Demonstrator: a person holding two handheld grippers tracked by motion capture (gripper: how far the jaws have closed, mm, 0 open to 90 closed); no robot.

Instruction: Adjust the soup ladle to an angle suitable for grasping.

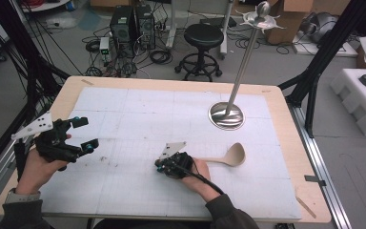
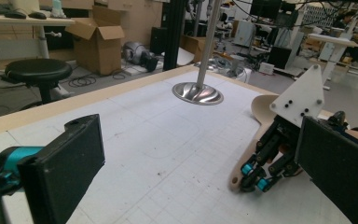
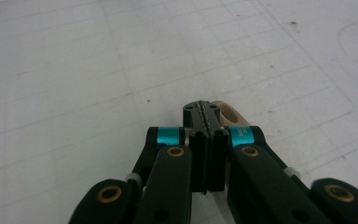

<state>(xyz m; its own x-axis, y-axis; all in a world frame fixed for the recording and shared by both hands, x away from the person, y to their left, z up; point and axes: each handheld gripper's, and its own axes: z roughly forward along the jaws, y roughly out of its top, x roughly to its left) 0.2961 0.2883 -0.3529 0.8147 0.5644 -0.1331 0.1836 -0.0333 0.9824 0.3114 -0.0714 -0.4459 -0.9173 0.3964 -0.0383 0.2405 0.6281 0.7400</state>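
The right gripper (image 1: pixel 161 165) was pressed closed on the handle end of a beige ladle (image 1: pixel 228 155) lying on the table (image 1: pixel 276 102); the left gripper (image 1: pixel 86 133) hovered wide open, empty.

The desk (image 1: pixel 286 157) is pale wood under a white mat (image 1: pixel 138 119) ruled with a faint grey grid and dotted with dark specks. The ladle (image 1: pixel 232 155) is beige. The stand (image 1: pixel 227 115) is shiny silver metal. Both claws, left (image 1: pixel 82 134) and right (image 1: pixel 159 165), are black with teal bands and a light grey plate on top.
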